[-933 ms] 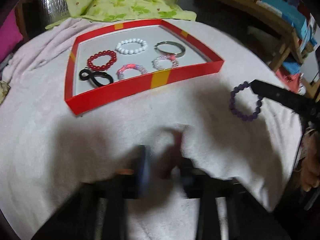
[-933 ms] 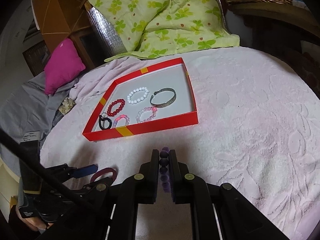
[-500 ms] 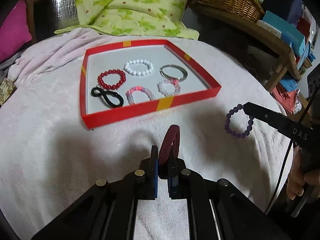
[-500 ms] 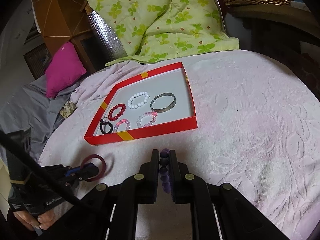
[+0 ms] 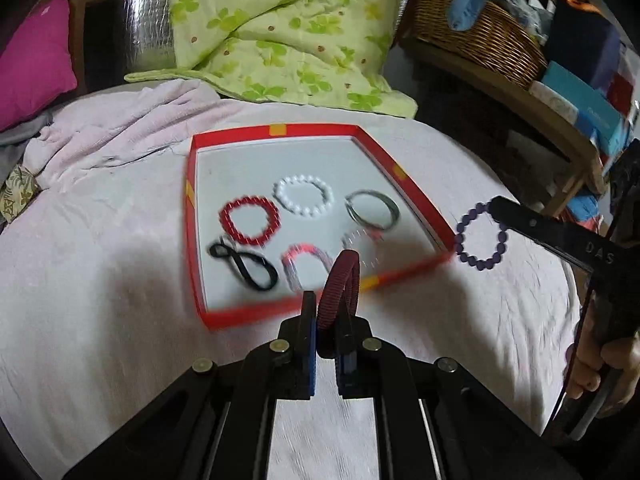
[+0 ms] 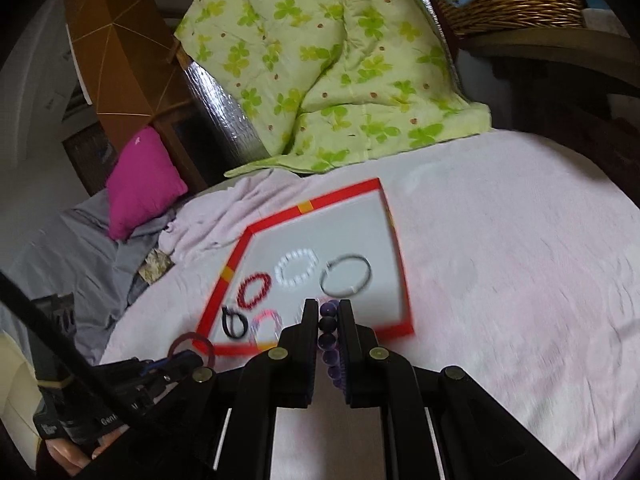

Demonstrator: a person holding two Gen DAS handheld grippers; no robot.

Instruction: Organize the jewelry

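A red-rimmed tray (image 5: pixel 191 216) with a white floor lies on the pink blanket and holds several bracelets: a white bead one (image 5: pixel 303 194), a red bead one (image 5: pixel 249 220), a black loop (image 5: pixel 244 265), a silver bangle (image 5: pixel 373 209) and pink ones. My left gripper (image 5: pixel 327 312) is shut on a dark red bracelet (image 5: pixel 339 280), held upright above the tray's near rim. My right gripper (image 6: pixel 327 314) is shut on a purple bead bracelet (image 6: pixel 329 326) above the tray's near rim (image 6: pixel 394 326). The purple bracelet also shows in the left wrist view (image 5: pixel 480 236), at the tray's right corner.
A green floral quilt (image 5: pixel 280 36) lies behind the tray. A magenta pillow (image 6: pixel 140 184) sits at the left. A wicker basket (image 5: pixel 476 28) and a wooden shelf with boxes (image 5: pixel 576 96) stand at the right. The pink blanket (image 6: pixel 520 280) spreads around the tray.
Both grippers have risen and moved forward to the tray with their bracelets. The dark red bracelet, near the blanket before, is now held up above the tray's near rim.
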